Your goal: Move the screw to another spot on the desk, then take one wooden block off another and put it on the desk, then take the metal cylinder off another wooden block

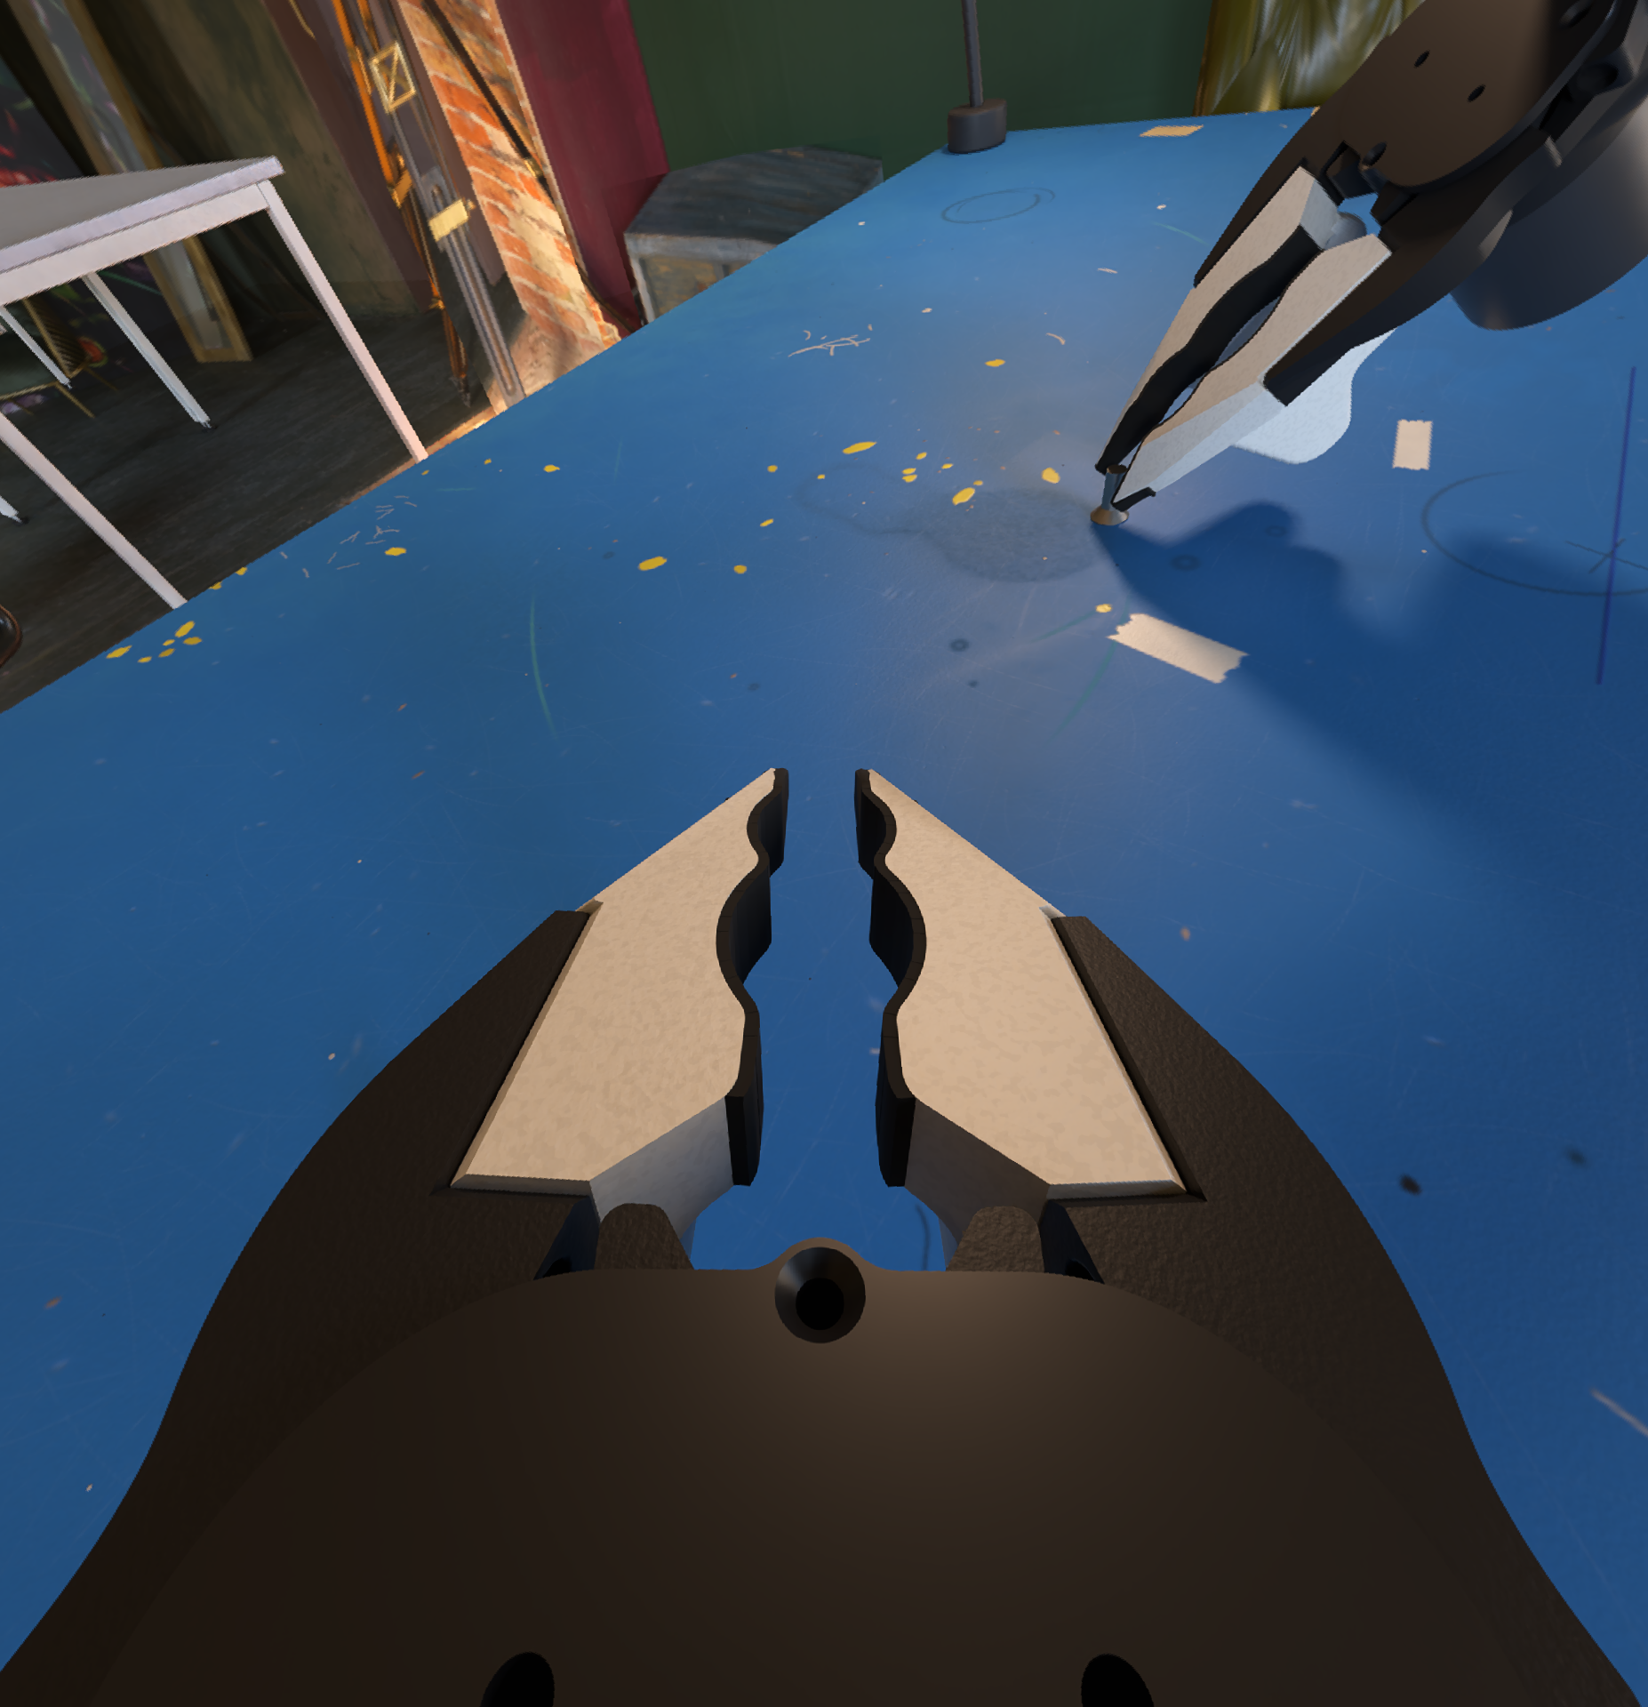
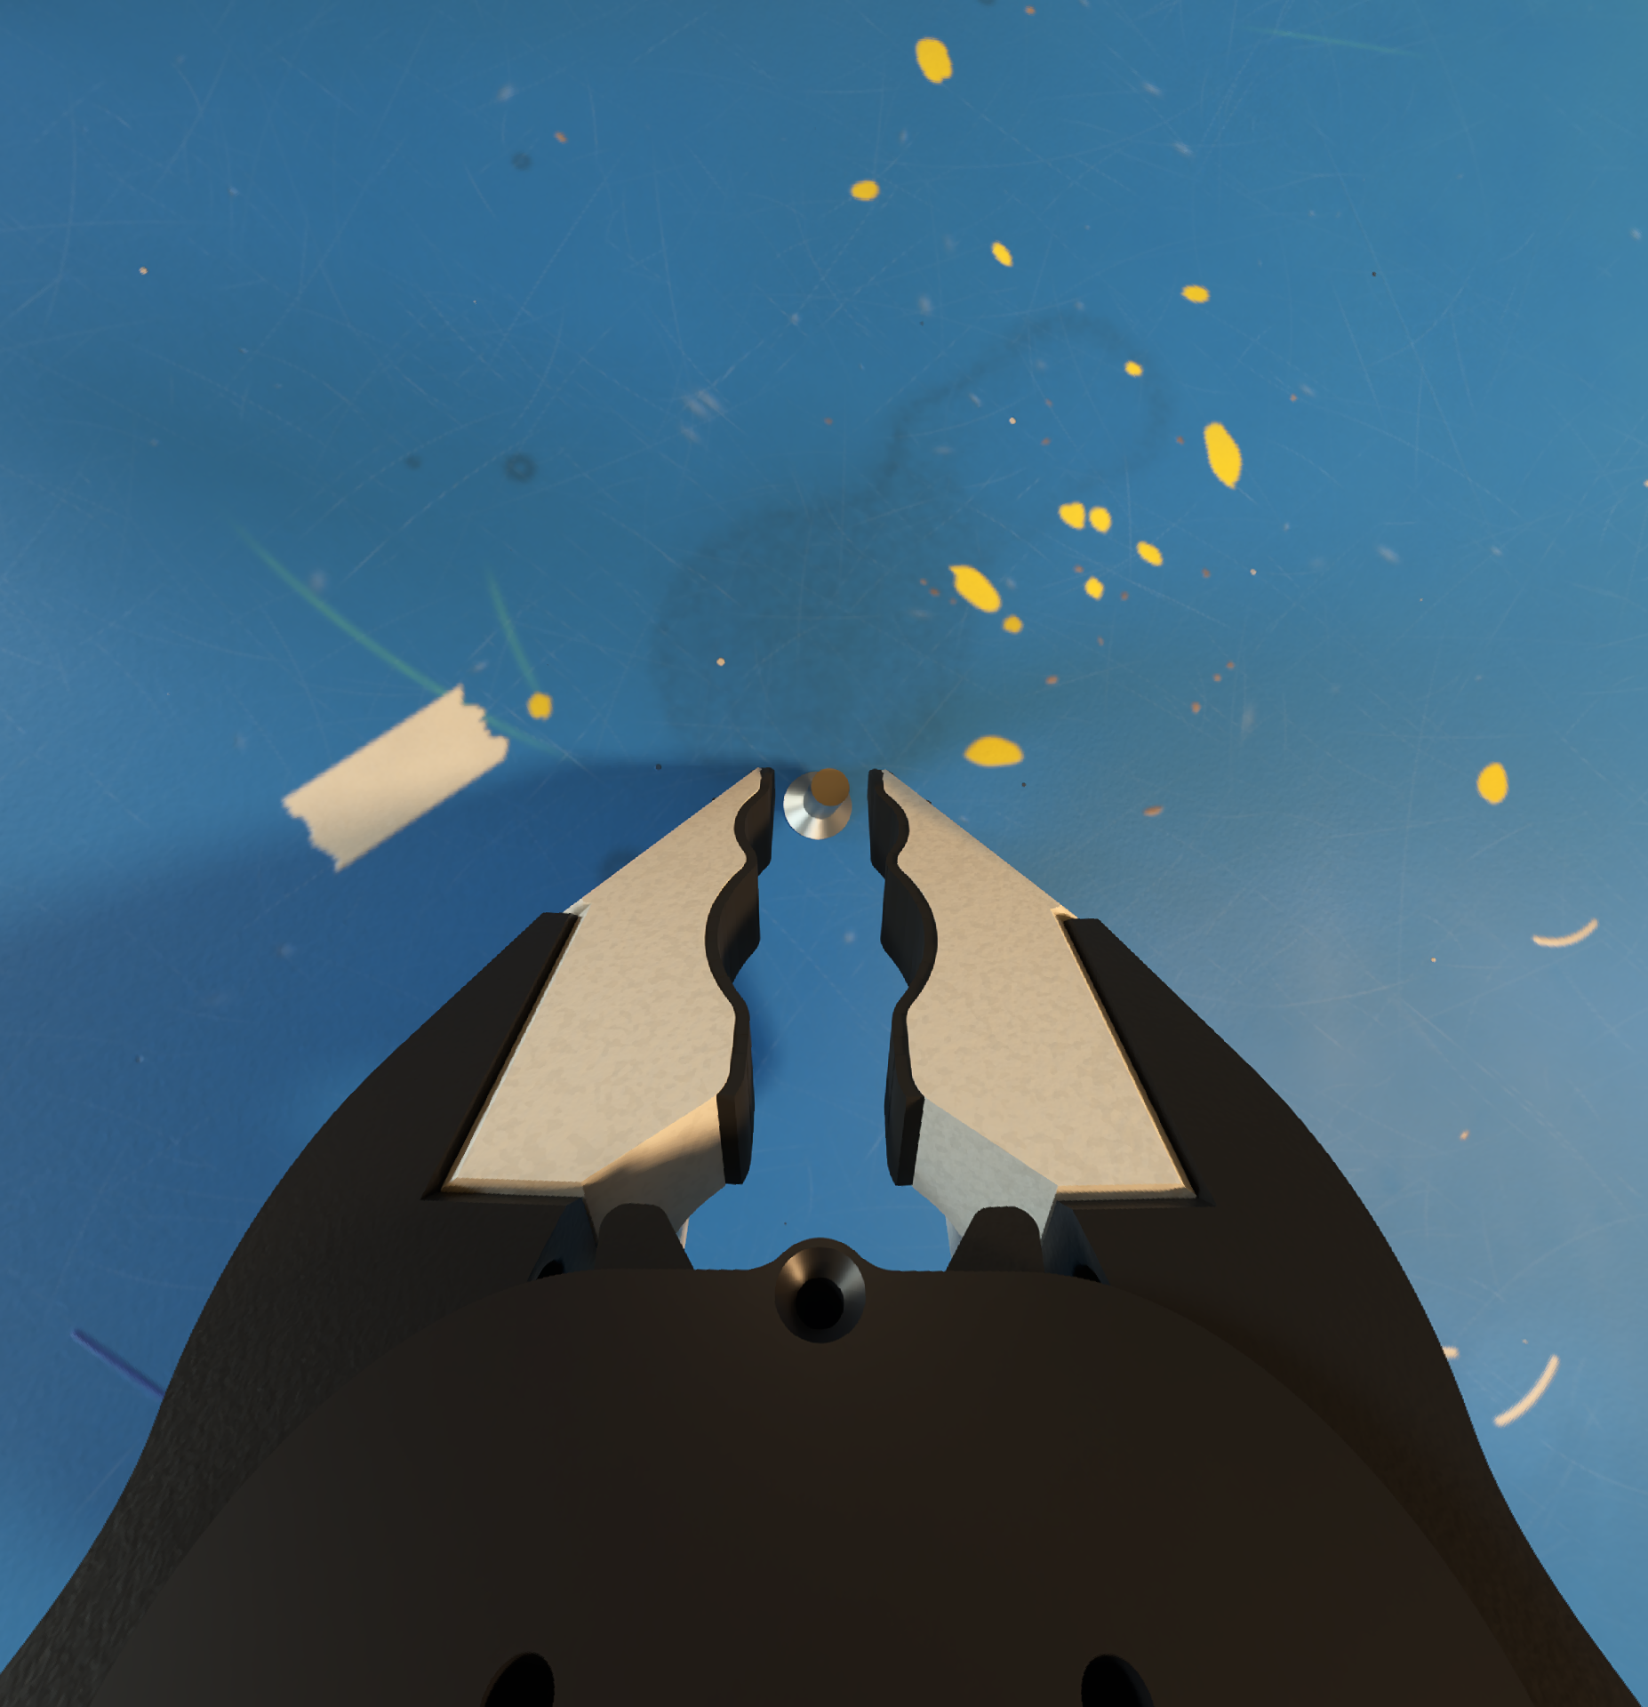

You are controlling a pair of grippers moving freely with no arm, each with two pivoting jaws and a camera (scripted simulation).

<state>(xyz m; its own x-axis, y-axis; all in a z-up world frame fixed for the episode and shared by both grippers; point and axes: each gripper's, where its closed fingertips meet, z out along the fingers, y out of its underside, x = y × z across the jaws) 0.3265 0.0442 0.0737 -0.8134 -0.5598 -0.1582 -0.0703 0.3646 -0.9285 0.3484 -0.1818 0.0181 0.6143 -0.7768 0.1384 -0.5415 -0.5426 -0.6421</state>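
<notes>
Stretching to a far edge, the blue desk (image 1: 617, 831) bears yellow flecks. The left gripper (image 1: 820, 785) hovers narrowly parted, empty. The right gripper (image 2: 820, 785) straddles the upright silver screw (image 2: 817, 805), head down mid-desk; contact is unclear.

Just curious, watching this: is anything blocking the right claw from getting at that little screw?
Nothing visible. The screw stands head-down on the blue desk, right between the open tips of the right claw. Only flat tape and yellow paint specks lie nearby.
</notes>
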